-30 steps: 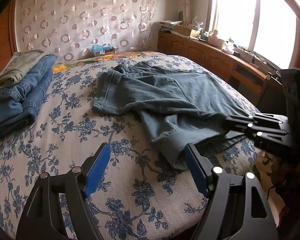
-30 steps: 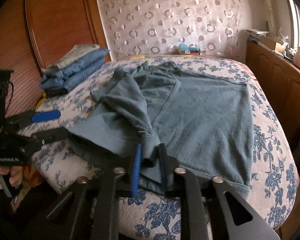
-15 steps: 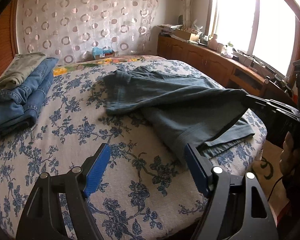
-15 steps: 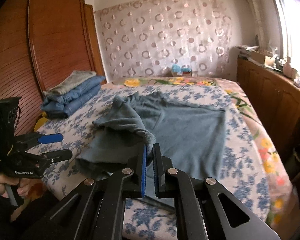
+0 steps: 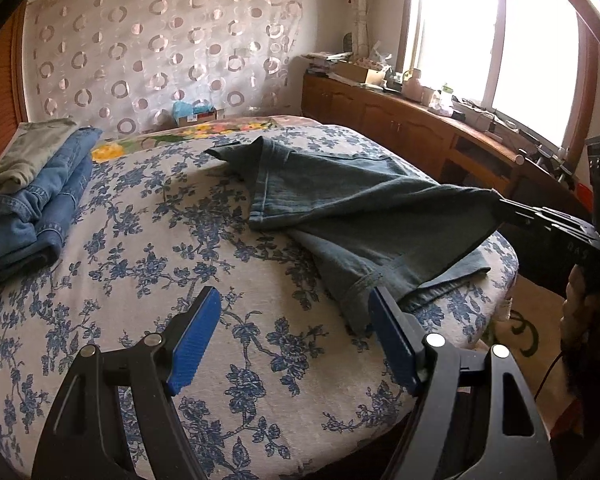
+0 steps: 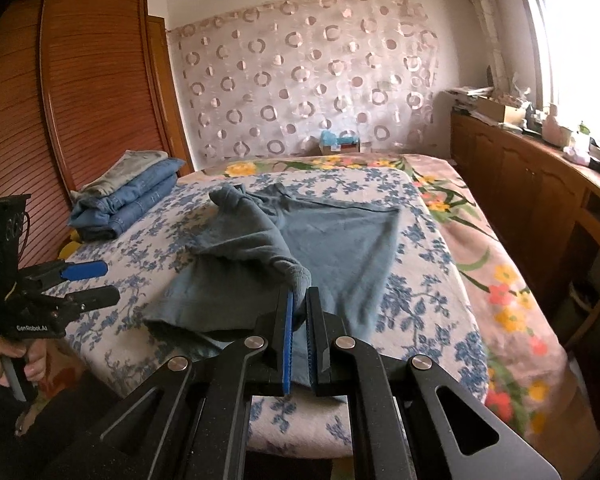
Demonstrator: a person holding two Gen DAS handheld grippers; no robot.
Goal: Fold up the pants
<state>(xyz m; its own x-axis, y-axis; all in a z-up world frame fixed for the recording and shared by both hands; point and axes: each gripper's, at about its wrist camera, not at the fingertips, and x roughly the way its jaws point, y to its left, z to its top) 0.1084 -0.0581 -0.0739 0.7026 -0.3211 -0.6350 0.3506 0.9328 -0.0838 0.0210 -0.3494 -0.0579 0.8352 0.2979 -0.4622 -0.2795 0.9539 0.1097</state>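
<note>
pants (image 5: 340, 208) of a dull grey-blue denim lie across the blue-flowered bedspread (image 5: 148, 240), toward the side of the bed nearer the window. the cloth is rumpled, not flat: one leg is pulled up off the bed and stretched taut toward the right gripper (image 6: 299, 308), forming a raised ridge, while the other leg lies beneath it on the spread. a stitched hem (image 5: 364, 280) shows at the near leg end, which reaches the bed's front edge. the waistband end (image 5: 260, 168) sits farther up the bed, partly turned over, with pale seam stitching visible along it.

right gripper: jaws drawn nearly together, clamping a bunched leg end of the pants between the blue pads (image 6: 287, 344); the pinched fabric is lifted clear of the bed. in the left wrist view this same gripper (image 5: 500, 204) appears at the right edge with the cloth drawn to a point at its tip.

left gripper (image 5: 296, 344): jaws spread wide, nothing between the blue pads (image 5: 192, 336), held above the bedspread just short of the near hem. it is seen also from the right wrist view (image 6: 88, 280), off the bed's left front corner.

a stack of folded jeans (image 5: 28, 200) rests on the far left of the bed, well apart from the pants. a wooden cabinet (image 6: 532, 184) runs under the window.
</note>
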